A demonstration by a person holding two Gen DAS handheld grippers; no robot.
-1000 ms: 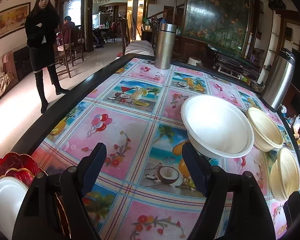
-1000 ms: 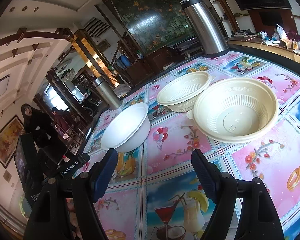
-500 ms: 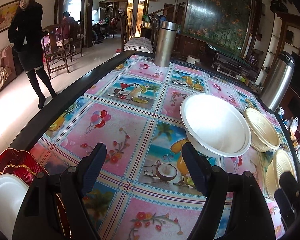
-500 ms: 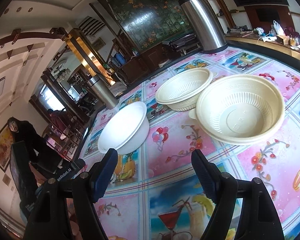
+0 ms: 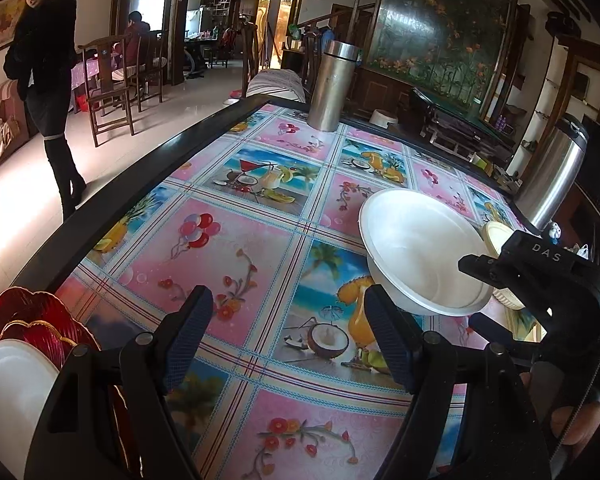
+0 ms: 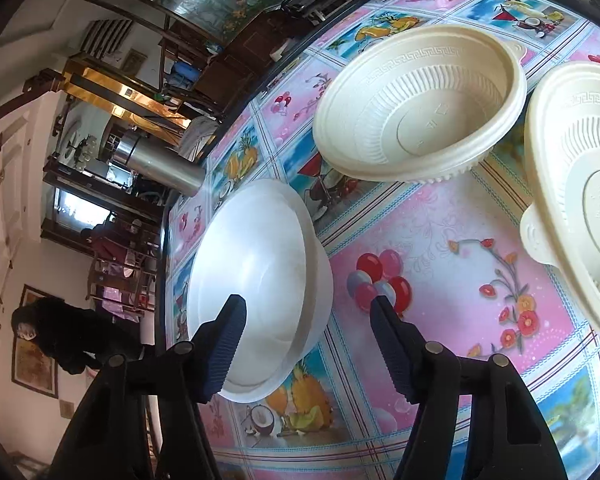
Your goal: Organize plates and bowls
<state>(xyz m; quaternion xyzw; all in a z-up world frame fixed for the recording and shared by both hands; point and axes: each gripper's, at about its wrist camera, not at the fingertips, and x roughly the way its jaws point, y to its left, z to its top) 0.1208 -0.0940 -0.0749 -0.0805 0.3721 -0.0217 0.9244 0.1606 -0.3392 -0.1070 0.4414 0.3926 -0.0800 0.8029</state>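
A white bowl [image 6: 260, 264] sits on the flowered tablecloth. My right gripper [image 6: 309, 308] straddles its near rim, one finger over the inside and the other outside the wall. Its jaws are closing, with a gap still showing at the outer pad. Two ribbed cream bowls [image 6: 420, 104] [image 6: 580, 184] lie just beyond. In the left wrist view my left gripper [image 5: 288, 332] hangs open and empty over the cloth, left of the white bowl [image 5: 416, 252]. The right gripper [image 5: 470, 292] shows at that bowl's right rim. Red scalloped plates [image 5: 32, 316] and a white plate [image 5: 8, 396] lie at bottom left.
Two steel flasks stand on the table, one at the far edge [image 5: 332, 84] and one at the right edge [image 5: 552, 176]. The table's dark rim [image 5: 140, 168] runs along the left. A person in black [image 5: 44, 68] stands on the floor beyond it, near chairs.
My right gripper has swung left and rolled, coming down over the white bowl's rim, with its jaws narrower than before. The left gripper has kept still. The standing person has shifted a little.
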